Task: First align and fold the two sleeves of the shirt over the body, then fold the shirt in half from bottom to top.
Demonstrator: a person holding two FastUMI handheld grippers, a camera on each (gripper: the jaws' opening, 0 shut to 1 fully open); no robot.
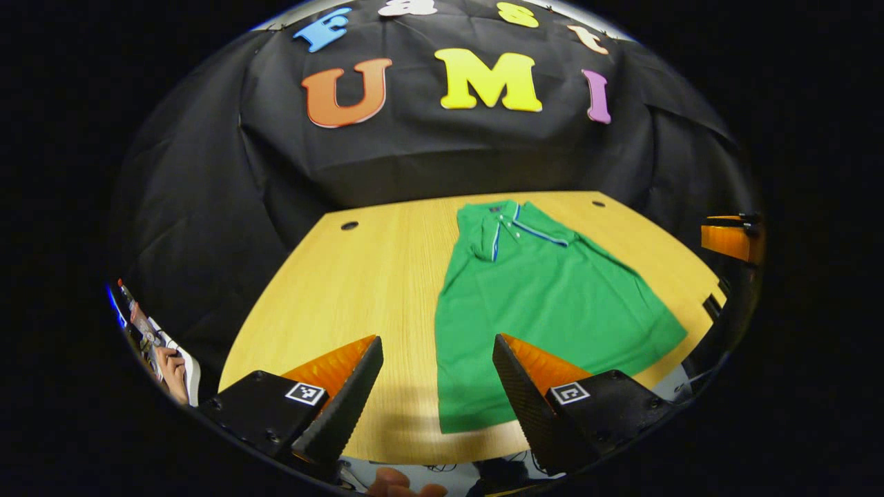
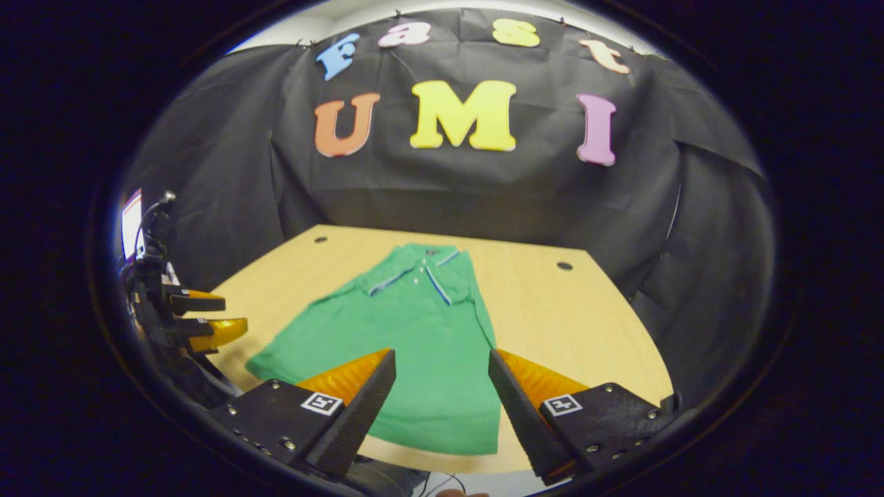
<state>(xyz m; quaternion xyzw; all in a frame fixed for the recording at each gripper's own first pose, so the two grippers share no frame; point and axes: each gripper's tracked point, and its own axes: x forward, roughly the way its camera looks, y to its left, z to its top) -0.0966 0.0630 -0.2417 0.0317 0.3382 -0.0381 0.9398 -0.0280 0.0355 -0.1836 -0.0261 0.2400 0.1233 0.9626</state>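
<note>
Lies flat on the pale wooden table (image 1: 359, 290), collar towards the cloth wall: the green short-sleeved polo shirt (image 1: 539, 304). Left of shirt, sleeve seems already folded over body; right of shirt, one side still spread out. Bottom-to-top fold not yet done. Left gripper (image 1: 438, 393) and right gripper (image 2: 442, 404) above near hem, fingers apart, holding nothing.
</note>
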